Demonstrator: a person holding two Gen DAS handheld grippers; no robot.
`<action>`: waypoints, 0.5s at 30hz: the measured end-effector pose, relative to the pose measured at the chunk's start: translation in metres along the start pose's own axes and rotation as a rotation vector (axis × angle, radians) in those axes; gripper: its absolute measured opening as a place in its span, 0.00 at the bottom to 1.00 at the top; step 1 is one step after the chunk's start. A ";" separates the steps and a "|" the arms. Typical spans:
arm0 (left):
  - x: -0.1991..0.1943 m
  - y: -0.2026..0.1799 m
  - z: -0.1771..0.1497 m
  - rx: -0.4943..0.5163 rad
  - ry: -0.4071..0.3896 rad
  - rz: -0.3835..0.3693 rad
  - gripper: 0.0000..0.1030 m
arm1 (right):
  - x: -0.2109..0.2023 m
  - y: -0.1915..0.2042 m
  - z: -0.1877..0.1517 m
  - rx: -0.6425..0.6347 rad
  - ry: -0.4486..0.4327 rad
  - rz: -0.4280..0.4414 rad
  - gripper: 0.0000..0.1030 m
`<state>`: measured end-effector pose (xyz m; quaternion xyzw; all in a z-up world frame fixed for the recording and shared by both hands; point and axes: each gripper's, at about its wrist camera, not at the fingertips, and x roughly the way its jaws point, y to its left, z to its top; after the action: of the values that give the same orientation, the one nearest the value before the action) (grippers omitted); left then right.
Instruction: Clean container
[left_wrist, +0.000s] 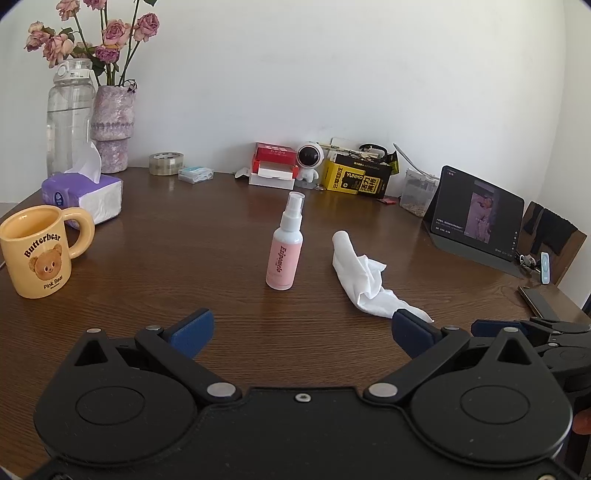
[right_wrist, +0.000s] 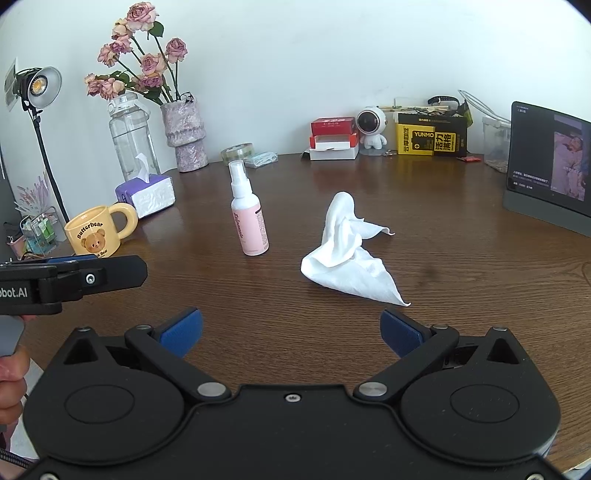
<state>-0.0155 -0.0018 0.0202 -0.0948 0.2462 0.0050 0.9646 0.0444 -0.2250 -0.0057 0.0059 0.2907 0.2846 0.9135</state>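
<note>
So far nothing of the cleaning looks begun. The mug, which I take to be the container, stands upright at the left of the table, its handle toward the tissue pack just behind it; no one holds it, and whether it is dirty inside I cannot tell. The spray bottle stands capped and upright near the middle, and the crumpled white wipe lies to its right, apart from it. By my judgement every step is left: take up the wipe, perhaps spray, grasp the mug, rub it.

The left gripper hovers low over the near edge of the table, level, facing the bottle, its blue fingers spread wide with nothing between them. The right gripper sits just beside it at like height, aimed at the wipe, jaws likewise wide and empty; the wipe's near tip lies close before its right finger. In the right view a hand shows at the left edge, under the other gripper's body.
</note>
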 end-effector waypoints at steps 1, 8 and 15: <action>0.000 0.000 0.000 -0.001 0.001 -0.001 1.00 | 0.000 0.000 0.000 0.000 0.000 0.000 1.00; 0.000 0.001 0.000 -0.007 -0.001 -0.005 1.00 | 0.000 0.001 0.000 -0.001 0.002 0.001 1.00; 0.000 0.000 0.000 -0.004 -0.002 -0.010 1.00 | 0.000 0.002 0.000 -0.004 0.003 0.002 1.00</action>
<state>-0.0160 -0.0015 0.0200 -0.0980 0.2449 0.0009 0.9646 0.0437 -0.2234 -0.0060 0.0039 0.2915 0.2859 0.9128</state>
